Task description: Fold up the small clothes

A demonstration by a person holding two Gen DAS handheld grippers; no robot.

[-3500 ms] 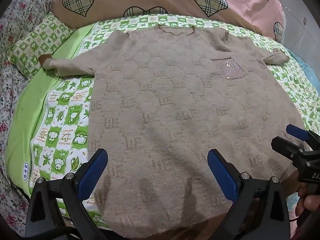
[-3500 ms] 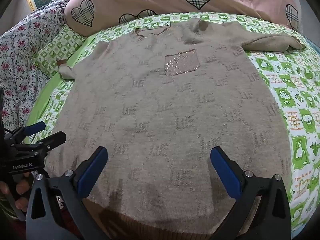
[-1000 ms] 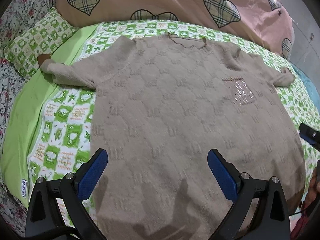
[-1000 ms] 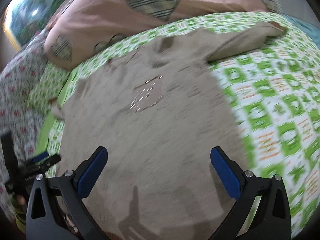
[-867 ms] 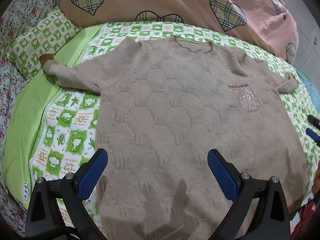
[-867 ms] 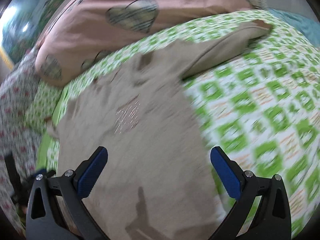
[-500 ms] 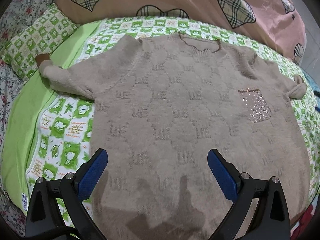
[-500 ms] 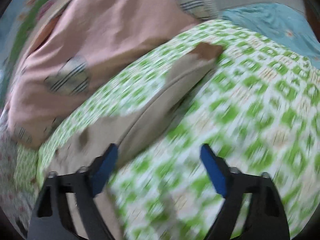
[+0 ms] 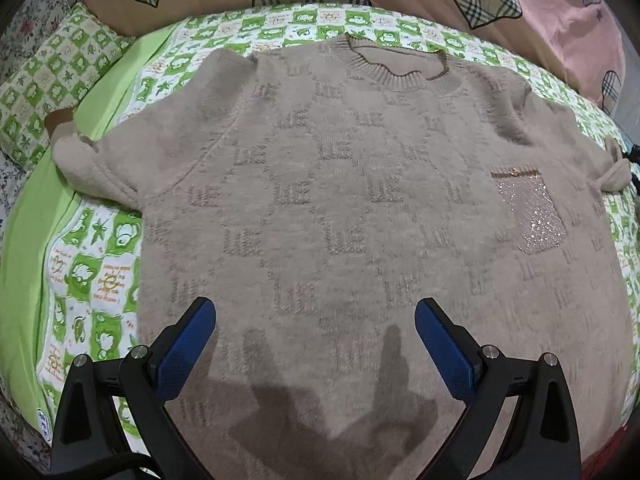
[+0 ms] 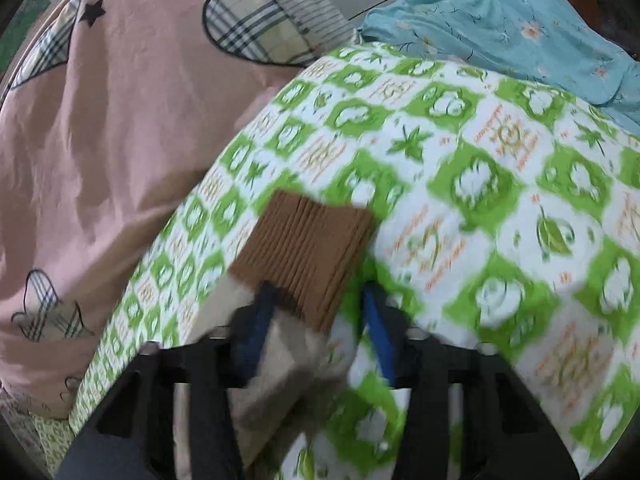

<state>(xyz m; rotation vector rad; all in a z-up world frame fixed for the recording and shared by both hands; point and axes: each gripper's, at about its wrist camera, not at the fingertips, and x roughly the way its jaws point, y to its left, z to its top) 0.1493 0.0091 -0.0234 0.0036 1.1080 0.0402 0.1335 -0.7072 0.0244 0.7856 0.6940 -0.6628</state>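
Note:
A beige knit sweater lies flat, front up, on the bed, with a sparkly chest pocket and both sleeves spread out. My left gripper hovers open over its lower body with nothing between the blue pads. In the right wrist view, the end of the right sleeve, with its brown ribbed cuff, sits between the jaws of my right gripper. Those jaws are closing. The left pad is against the sleeve, and a gap shows at the right pad.
A green-and-white checked sheet covers the bed. A pink duvet with plaid hearts is piled along the far side, a blue flowered cloth lies beyond the right corner, and a checked pillow sits at the left.
My right gripper swung right from the sweater's body to the right cuff and its jaws narrowed around the sleeve. My left gripper moved further up over the sweater.

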